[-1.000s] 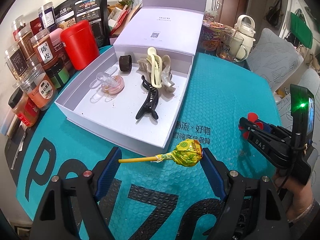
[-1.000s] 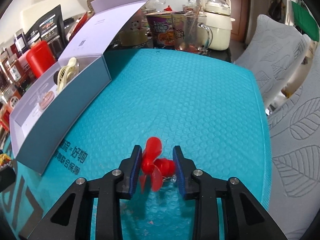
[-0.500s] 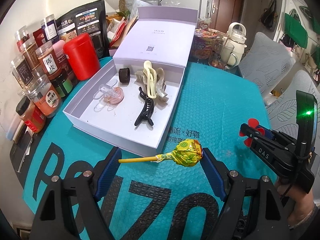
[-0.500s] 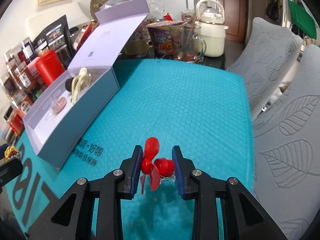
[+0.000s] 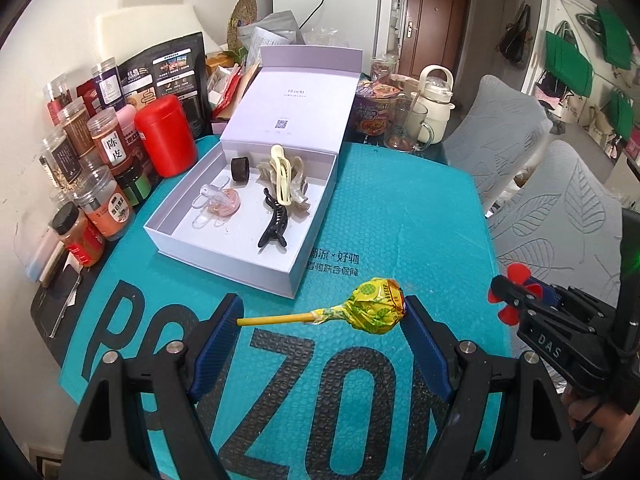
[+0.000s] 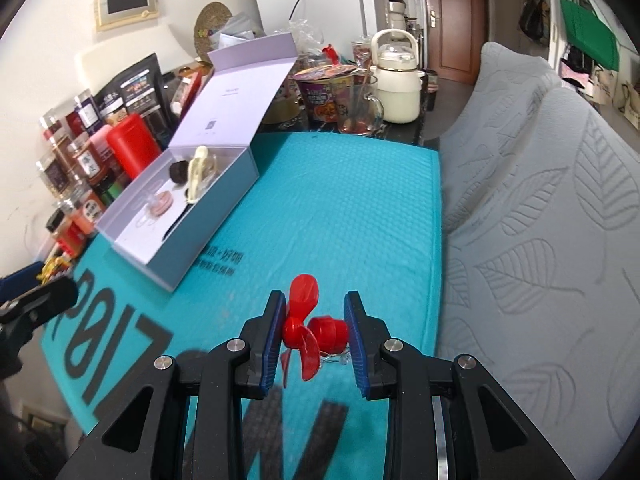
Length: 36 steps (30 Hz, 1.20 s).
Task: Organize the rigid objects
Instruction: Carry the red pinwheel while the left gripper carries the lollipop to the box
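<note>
Left gripper (image 5: 322, 318) spread wide, clamping one yellow lollipop (image 5: 374, 311) end to end, stick tip on one pad, wrapped head on the other, lifted clear of the teal mat (image 5: 400, 216). Right gripper (image 6: 316, 336) drawn narrow on one small red propeller toy (image 6: 310, 330), blades against one pad, hub against the other

Destination presumably the open white box (image 5: 316, 236), lid raised, on the mat just beyond the lollipop

Likely faults: lollipop pivoting or dropping out, since held only at its two extremes; thin stick slipping off the pad; propeller blades flexing and letting the toy twist free; a carried item catching the near box wall on entry; the two grippers colliding if both approach the box together

Count inside the box: one black claw clip (image 5: 273, 226), one cream claw clip (image 5: 283, 178), one beige clip beneath it, one small dark cylinder (image 5: 240, 169), one pink disc (image 5: 227, 201), and clear pieces, number uncertain
</note>
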Available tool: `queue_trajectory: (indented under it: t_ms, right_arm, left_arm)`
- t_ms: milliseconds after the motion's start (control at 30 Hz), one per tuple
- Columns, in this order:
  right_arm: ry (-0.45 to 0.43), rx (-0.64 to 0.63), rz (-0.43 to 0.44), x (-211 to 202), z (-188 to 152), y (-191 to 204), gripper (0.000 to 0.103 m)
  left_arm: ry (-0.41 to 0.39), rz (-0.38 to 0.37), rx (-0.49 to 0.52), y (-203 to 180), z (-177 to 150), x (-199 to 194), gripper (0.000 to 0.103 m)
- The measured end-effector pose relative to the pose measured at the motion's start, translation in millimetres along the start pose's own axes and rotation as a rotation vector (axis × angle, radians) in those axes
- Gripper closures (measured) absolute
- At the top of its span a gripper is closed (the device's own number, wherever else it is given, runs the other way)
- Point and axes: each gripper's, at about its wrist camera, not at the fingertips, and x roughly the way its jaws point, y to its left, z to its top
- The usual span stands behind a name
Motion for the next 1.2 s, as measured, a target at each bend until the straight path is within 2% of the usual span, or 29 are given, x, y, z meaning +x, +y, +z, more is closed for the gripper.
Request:
queue_trajectory:
  t_ms: [267, 500, 800, 1200]
  right_arm:
    - [0.006, -0.023, 0.033, -32.0, -10.5, 18.3, 0.073]
    - [0.006, -0.054, 0.072, -43.1, -11.6, 51.7, 0.073]
    - [0.018, -0.058, 0.122, -30.7, -1.3, 107.2, 0.073]
    - [0.026, -0.050, 0.124, 2.8, 24.1, 167.2, 0.073]
  left_arm:
    - [-0.008, -0.007, -0.016, 10.7, -5.3, -23.7, 0.023]
    - [-0.009, 0.002, -0.022, 38.8, -3.4, -30.5, 0.023]
    - [0.010, -0.005, -0.020, 87.5, 11.6, -20.8, 0.023]
    - [0.028, -0.024, 0.011, 147.9, 40.9, 11.9, 0.023]
